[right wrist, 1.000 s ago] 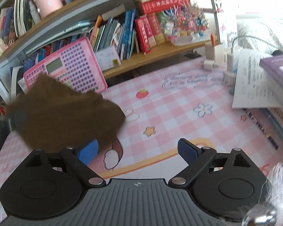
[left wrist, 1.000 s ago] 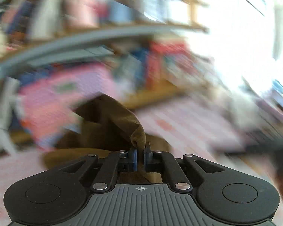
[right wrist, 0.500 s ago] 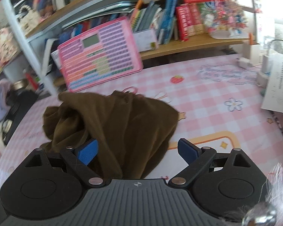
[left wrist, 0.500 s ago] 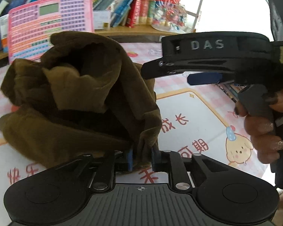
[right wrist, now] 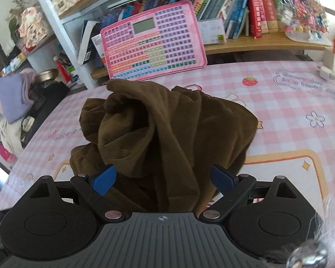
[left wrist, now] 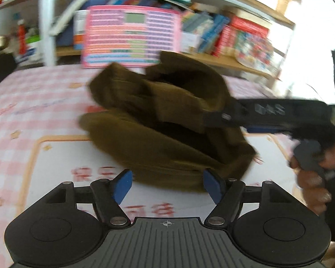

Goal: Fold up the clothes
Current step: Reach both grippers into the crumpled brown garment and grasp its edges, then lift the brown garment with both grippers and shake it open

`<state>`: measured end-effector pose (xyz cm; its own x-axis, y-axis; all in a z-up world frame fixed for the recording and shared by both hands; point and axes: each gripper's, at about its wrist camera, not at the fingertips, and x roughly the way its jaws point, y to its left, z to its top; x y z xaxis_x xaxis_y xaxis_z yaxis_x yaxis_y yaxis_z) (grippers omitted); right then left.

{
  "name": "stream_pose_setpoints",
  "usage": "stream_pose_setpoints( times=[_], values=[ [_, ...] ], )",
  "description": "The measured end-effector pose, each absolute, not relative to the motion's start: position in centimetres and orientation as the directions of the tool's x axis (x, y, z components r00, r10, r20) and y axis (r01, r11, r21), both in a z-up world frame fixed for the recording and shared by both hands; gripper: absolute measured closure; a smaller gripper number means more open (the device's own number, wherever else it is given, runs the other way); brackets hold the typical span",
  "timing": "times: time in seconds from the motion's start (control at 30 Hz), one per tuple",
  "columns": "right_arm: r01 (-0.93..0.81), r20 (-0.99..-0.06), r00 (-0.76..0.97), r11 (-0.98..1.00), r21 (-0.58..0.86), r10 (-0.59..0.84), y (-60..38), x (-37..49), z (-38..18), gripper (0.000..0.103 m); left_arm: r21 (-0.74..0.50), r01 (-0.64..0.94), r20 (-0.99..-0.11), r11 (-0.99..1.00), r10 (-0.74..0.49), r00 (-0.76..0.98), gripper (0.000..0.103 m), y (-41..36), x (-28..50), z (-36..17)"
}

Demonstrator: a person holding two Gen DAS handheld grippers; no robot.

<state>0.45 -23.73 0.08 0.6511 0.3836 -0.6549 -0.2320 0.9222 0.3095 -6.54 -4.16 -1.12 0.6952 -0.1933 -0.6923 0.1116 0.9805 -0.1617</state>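
Blue pads on the left gripper (left wrist: 167,186) stand wide apart with nothing between them, its fingertips just short of the near edge of the brown garment (left wrist: 167,120). The right gripper (right wrist: 163,178) is also spread open, its pads either side of a fold but not pinching it; in the left wrist view it reaches in over the garment's right side. The garment lies crumpled in a heap on the pink checked mat (right wrist: 290,102), so neither tool has a grip on it, probably because an edge or corner must be found before any fold can start. Beyond the garment, a pink keyboard toy (right wrist: 154,42) leans against the bookshelf (right wrist: 256,42), well clear of the work.
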Motion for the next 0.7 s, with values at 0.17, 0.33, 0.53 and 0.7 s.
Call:
stream_pose_setpoints(
  times=[0.17,0.33,0.53,0.7],
  values=[
    [-0.206,-0.676,0.662,0.946,0.251,0.323,-22.5,0.5,0.0,0.01,-0.188,0.035,-0.686,0.982,-0.157,0.711,0.03,-0.6,-5.7,-1.3],
    [-0.158,-0.68,0.686,0.965,0.207,0.259,-21.7,-0.3,0.4,0.011,-0.193,0.028,-0.688,0.981,-0.155,0.709,0.03,2.1,-4.9,-1.8],
    [-0.071,-0.699,0.699,0.987,0.145,0.153,-20.5,-1.2,0.3,0.015,-0.276,0.006,-0.709,0.961,-0.207,0.674,0.03,4.8,-3.4,-3.0],
    [-0.001,-0.696,0.715,0.995,0.1,0.071,-19.9,-1.4,0.5,0.016,-0.481,-0.113,-0.695,0.869,-0.299,0.654,0.03,7.3,-1.0,-4.1]
  ],
)
